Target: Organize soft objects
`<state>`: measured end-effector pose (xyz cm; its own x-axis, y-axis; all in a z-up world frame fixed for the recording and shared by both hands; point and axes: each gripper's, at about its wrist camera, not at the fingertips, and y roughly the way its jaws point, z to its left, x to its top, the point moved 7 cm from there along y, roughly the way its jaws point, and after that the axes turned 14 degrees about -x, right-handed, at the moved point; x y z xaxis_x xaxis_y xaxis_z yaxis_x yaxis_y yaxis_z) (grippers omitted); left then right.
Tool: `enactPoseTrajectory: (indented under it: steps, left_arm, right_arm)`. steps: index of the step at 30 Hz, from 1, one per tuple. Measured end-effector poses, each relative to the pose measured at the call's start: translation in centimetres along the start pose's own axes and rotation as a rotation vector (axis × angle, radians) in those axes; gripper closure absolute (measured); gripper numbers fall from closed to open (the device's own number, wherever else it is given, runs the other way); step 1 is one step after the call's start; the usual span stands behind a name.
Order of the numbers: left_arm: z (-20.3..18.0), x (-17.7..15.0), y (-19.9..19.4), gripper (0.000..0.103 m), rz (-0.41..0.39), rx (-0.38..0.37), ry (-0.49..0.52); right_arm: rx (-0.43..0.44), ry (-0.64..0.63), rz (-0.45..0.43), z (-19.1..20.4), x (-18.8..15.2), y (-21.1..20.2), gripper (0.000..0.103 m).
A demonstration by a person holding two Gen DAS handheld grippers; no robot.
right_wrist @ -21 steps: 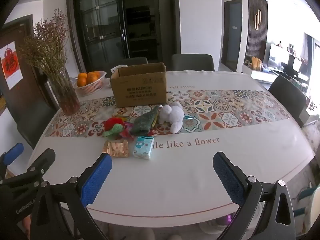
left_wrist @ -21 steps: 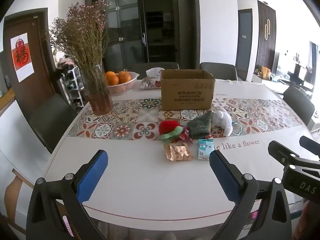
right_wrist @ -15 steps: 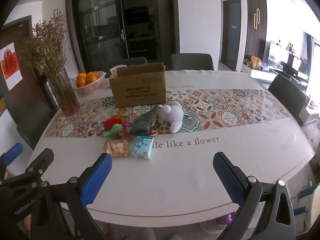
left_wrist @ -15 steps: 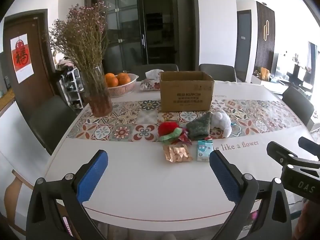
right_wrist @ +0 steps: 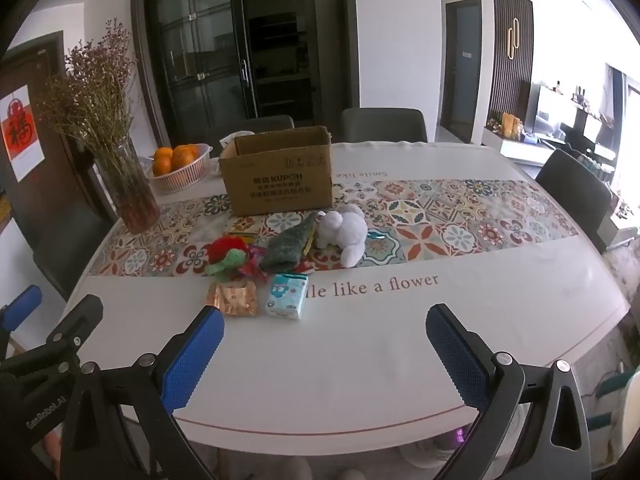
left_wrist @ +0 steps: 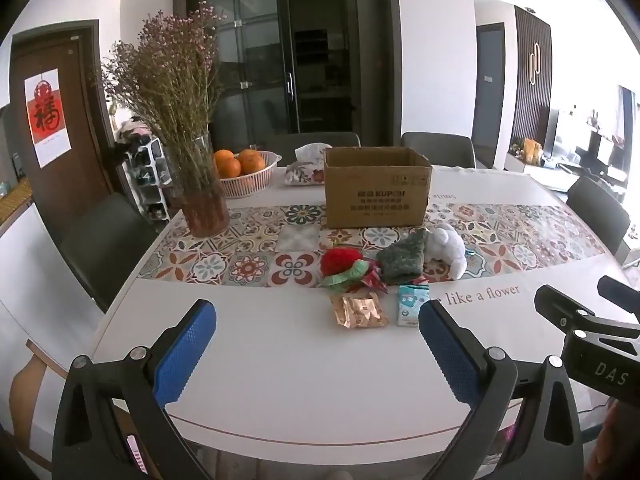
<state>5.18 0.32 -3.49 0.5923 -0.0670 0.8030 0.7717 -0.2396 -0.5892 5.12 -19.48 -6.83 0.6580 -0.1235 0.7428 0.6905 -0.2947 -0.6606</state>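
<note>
On the table's patterned runner lie a white plush rabbit [left_wrist: 444,248] [right_wrist: 344,234], a green knitted piece [left_wrist: 402,258] [right_wrist: 290,248] and a red and green knitted toy [left_wrist: 342,266] [right_wrist: 226,258]. In front of them sit a gold foil packet [left_wrist: 360,312] [right_wrist: 234,298] and a light blue tissue pack [left_wrist: 412,304] [right_wrist: 286,296]. An open cardboard box [left_wrist: 376,192] [right_wrist: 278,176] stands behind them. My left gripper [left_wrist: 316,334] and right gripper [right_wrist: 324,338] hover over the near table edge, both open and empty.
A glass vase of dried flowers [left_wrist: 200,196] [right_wrist: 128,192] stands at the left of the runner. Behind it is a basket of oranges [left_wrist: 244,170] [right_wrist: 180,166] and a floral tissue pouch [left_wrist: 306,170]. Dark chairs [right_wrist: 382,124] surround the white table [left_wrist: 280,360].
Both views have shifted only slightly; the objects sit a touch lower and nearer in the frames. Nothing on the table has moved and both grippers stay open.
</note>
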Motion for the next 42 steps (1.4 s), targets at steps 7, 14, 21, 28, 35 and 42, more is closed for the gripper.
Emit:
enactPoseTrajectory:
  steps: [7,14,21,28,35,42]
  left_arm:
    - [0.02,-0.05,0.11,0.0,0.0,-0.003,0.0]
    - [0.03,0.0,0.16,0.0,0.002,-0.004,0.0]
    - [0.04,0.05,0.15,0.0,0.001,-0.005,0.0]
    - [0.04,0.06,0.15,0.0,0.002,-0.005,-0.001]
    - [0.06,0.27,0.32,0.0,0.004,-0.009,0.0]
    - [0.01,0.62,0.77,0.0,0.005,-0.016,0.004]
  right_arm:
    - [0.002,0.002,-0.003,0.01,0.12,-0.03,0.0]
    - [0.0,0.001,-0.003,0.16,0.18,0.07,0.0]
    - [0.002,0.002,-0.002,0.14,0.25,0.12,0.0]
    - [0.001,0.001,-0.002,0.13,0.27,0.13,0.0]
    - [0.0,0.002,-0.001,0.22,0.44,0.18,0.0]
    - [0.001,0.002,0.0,0.17,0.51,0.22,0.0]
